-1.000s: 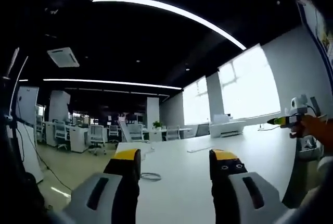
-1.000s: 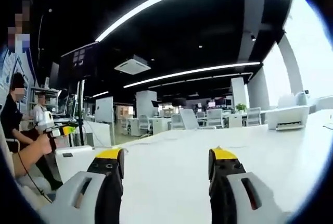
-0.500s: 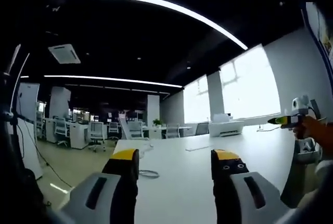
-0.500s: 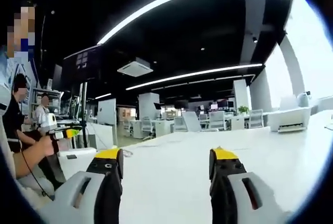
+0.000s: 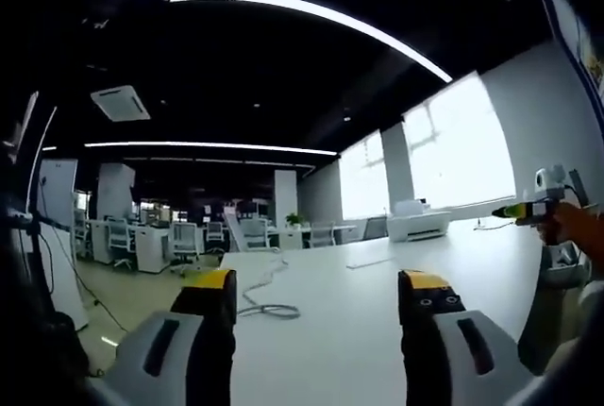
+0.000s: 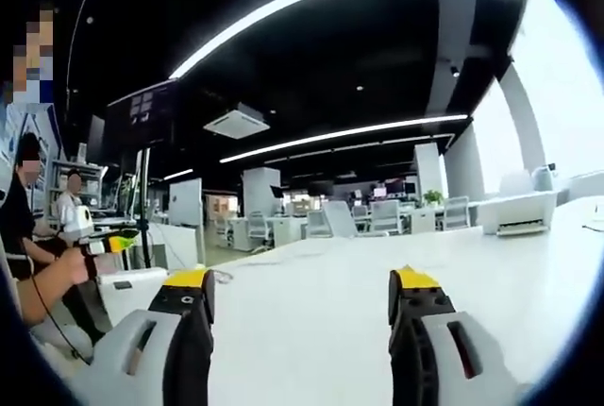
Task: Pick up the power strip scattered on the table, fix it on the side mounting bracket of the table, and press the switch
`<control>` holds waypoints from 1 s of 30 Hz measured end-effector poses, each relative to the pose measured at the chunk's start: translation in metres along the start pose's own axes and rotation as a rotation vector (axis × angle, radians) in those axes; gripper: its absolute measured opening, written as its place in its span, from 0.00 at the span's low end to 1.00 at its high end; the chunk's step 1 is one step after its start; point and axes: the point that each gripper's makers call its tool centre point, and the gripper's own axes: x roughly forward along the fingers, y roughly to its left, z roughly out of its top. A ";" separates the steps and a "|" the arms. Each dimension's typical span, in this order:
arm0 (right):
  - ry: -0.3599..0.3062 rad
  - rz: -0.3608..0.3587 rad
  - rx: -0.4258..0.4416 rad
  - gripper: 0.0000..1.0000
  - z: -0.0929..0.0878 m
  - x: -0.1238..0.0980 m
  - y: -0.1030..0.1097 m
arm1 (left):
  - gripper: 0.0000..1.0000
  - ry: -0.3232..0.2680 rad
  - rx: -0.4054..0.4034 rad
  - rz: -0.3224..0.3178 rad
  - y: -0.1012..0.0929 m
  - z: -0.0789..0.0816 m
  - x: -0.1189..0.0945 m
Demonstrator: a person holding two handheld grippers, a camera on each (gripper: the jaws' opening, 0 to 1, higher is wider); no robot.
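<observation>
1. My left gripper (image 5: 321,300) has its jaws wide apart, holding nothing, over the white table (image 5: 349,330).
2. My right gripper (image 6: 300,295) is likewise spread and empty.
3. A coiled cable (image 5: 267,310) lies on the table; I cannot make out the power strip.
4. Beyond, I see a white printer (image 5: 417,225), office chairs (image 5: 184,237) and bright windows (image 5: 453,156).

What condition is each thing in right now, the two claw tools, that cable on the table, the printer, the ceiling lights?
Left gripper: open, holding nothing, above the table.
Right gripper: open, holding nothing.
White table: mostly bare.
Cable: lying loose in a loop on the table.
Printer: sitting at the table's far end.
Ceiling light strips: lit.
Office chairs: nobody seated in them.
</observation>
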 end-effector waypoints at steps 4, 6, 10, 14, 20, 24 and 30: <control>-0.001 -0.015 0.001 0.78 -0.001 -0.006 -0.004 | 0.91 -0.009 0.009 -0.004 -0.003 -0.002 0.003; 0.000 -0.024 0.005 0.80 -0.002 -0.008 -0.008 | 0.92 0.004 0.003 -0.001 -0.003 -0.005 0.005; 0.004 -0.040 0.009 0.83 -0.004 -0.011 -0.013 | 0.97 0.008 0.006 0.010 -0.002 -0.006 0.005; 0.005 -0.050 0.003 0.83 -0.004 -0.015 -0.018 | 0.96 0.012 0.005 0.012 -0.001 -0.008 0.004; 0.013 -0.057 -0.003 0.83 -0.006 -0.017 -0.019 | 0.96 0.016 0.000 0.025 0.003 -0.009 0.002; 0.019 -0.049 -0.004 0.84 -0.009 -0.014 -0.015 | 0.96 0.025 0.000 0.027 0.005 -0.011 0.001; 0.026 -0.052 -0.027 0.84 -0.017 -0.006 -0.011 | 0.97 0.038 -0.008 0.035 0.003 -0.021 0.000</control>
